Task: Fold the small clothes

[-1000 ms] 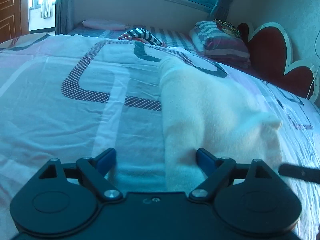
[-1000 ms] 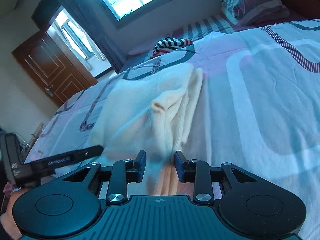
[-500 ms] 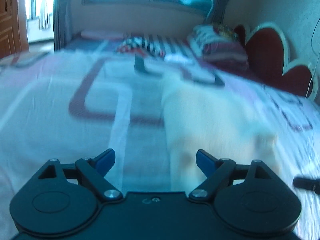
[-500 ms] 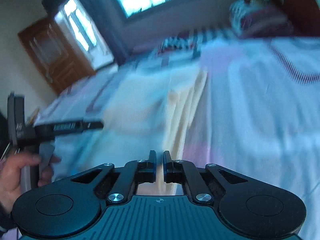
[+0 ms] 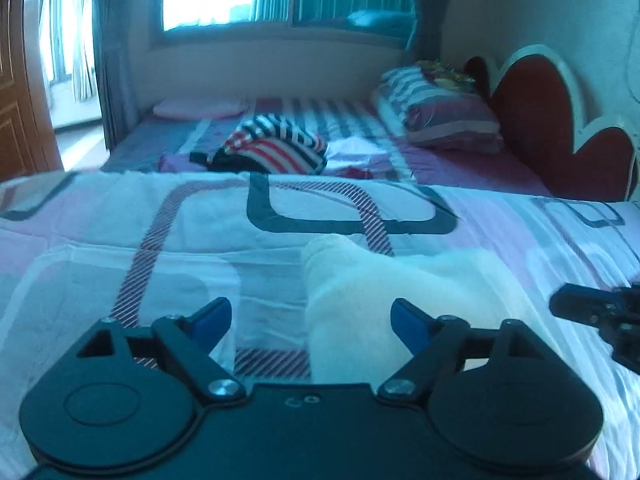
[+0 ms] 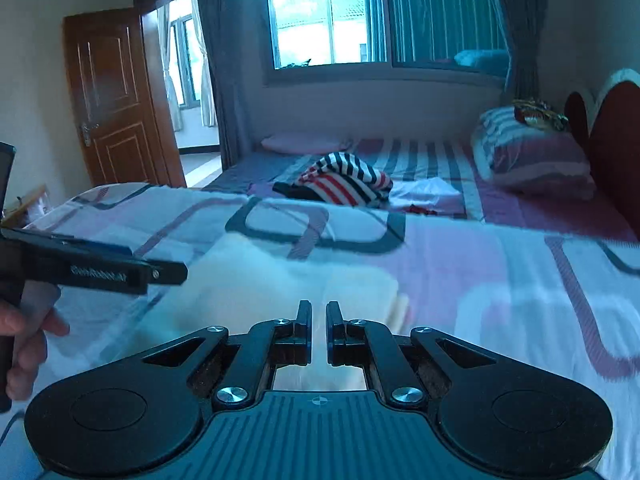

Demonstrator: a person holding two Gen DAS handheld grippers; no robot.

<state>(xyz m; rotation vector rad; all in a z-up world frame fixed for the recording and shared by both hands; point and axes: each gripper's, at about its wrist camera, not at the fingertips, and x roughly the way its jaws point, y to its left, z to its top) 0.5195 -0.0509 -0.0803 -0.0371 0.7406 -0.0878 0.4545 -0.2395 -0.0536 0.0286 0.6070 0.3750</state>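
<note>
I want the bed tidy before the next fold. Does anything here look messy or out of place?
Mostly tidy: the cream garment lies folded on the patterned quilt. The one untidy spot is a striped garment lying crumpled on the striped sheet beyond the quilt, with a white item beside it.

Black left tool (image 5: pixel 310 314) with blue fingertips (image 5: pixel 210 316), silver screws; right tool (image 6: pixel 318 334) black, ribbed body, round side discs.

A folded garment (image 5: pixel 384 300) is laid on the quilt (image 5: pixel 120 240) near its front edge; a striped garment (image 5: pixel 272 148) is found behind the quilt's far edge, pillows (image 5: pixel 440 116) at the headboard (image 5: pixel 536 120).
</note>
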